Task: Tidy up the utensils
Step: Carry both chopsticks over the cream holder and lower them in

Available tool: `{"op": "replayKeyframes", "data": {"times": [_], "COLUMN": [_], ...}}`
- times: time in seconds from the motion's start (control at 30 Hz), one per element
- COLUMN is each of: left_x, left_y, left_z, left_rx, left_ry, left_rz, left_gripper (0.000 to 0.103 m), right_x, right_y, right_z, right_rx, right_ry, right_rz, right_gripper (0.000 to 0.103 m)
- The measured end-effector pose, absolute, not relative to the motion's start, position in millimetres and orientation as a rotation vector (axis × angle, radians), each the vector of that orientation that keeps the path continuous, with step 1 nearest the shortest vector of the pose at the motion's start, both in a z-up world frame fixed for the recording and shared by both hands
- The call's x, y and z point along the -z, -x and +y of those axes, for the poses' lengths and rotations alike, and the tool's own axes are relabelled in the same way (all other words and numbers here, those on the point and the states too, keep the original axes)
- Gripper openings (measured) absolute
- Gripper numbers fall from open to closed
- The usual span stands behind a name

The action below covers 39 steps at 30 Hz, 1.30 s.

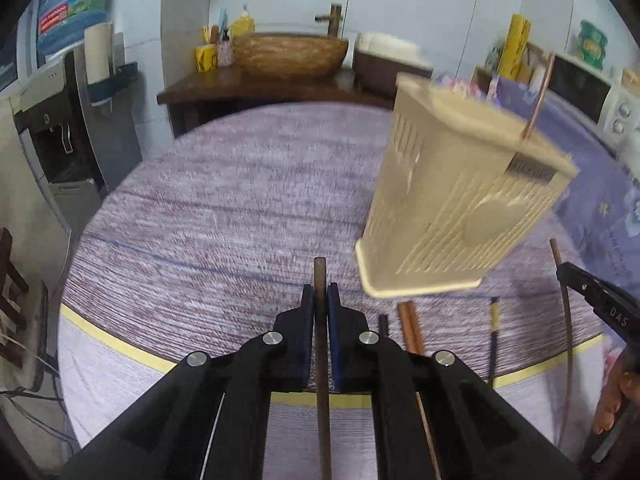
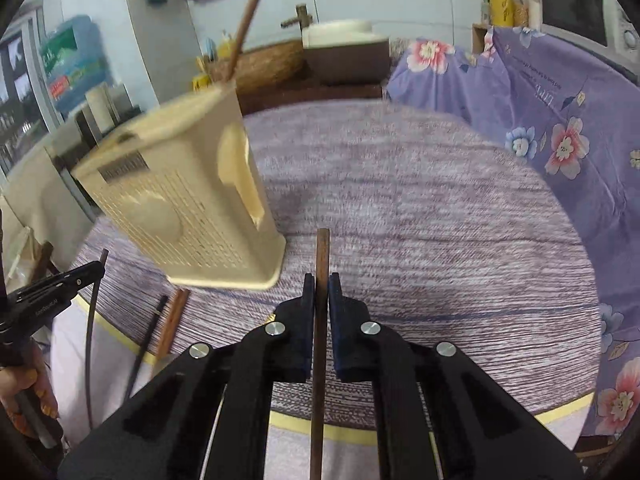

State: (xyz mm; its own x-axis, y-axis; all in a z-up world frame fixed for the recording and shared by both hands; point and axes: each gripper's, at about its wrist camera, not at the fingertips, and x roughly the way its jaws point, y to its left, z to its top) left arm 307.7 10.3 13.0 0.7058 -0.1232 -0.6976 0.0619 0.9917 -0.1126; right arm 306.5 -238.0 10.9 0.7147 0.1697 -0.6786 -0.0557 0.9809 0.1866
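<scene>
Each gripper, left (image 1: 321, 300) and right (image 2: 321, 292), has its jaws clamped on a thin, stiff, light wooden chopstick (image 1: 320, 280) (image 2: 322, 252) held near its top over the table (image 1: 224, 200), likely to pivot unless pinched firmly, beside the cream slotted holder (image 1: 464, 208).

We see a wide bare stretch of the round table (image 1: 208, 208) ahead of the left tool (image 1: 321, 292), open for passing. To its right the cream utensil holder (image 1: 460, 200) stands in the way, 1 chopstick (image 1: 540, 92) rising from its top. Near the table's front edge, loose chopsticks (image 1: 410, 328) lie between both tools. Ahead and right of the right tool (image 2: 322, 280) the table is bare up to the flowered cloth (image 2: 540, 120), which walls off the far right.
</scene>
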Motion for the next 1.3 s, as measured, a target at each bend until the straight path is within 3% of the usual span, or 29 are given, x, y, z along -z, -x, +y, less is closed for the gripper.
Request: {"op": "replayKeyframes", "data": {"times": [0.33, 1.03, 1.3], "left_x": [-92, -113, -192], "left_y": [-260, -247, -270], "left_z": [31, 37, 26], "left_rx": [0.110, 0.115, 0.103], "left_ry": [0.125, 0.114, 0.077], "left_rz": [0.570, 0.491, 0.359], "left_gripper": [0.008, 0.008, 0.008], "right_x": [-110, -141, -209], "right_y": [-238, -223, -252], "right_z": [-264, -251, -240], "right_rx": [-0.120, -0.122, -0.136], "right_ry": [-0.172, -0.098, -0.061], "right_rz": [0.503, 0.443, 0.350], "right_gripper": [0.008, 0.008, 0.008]}}
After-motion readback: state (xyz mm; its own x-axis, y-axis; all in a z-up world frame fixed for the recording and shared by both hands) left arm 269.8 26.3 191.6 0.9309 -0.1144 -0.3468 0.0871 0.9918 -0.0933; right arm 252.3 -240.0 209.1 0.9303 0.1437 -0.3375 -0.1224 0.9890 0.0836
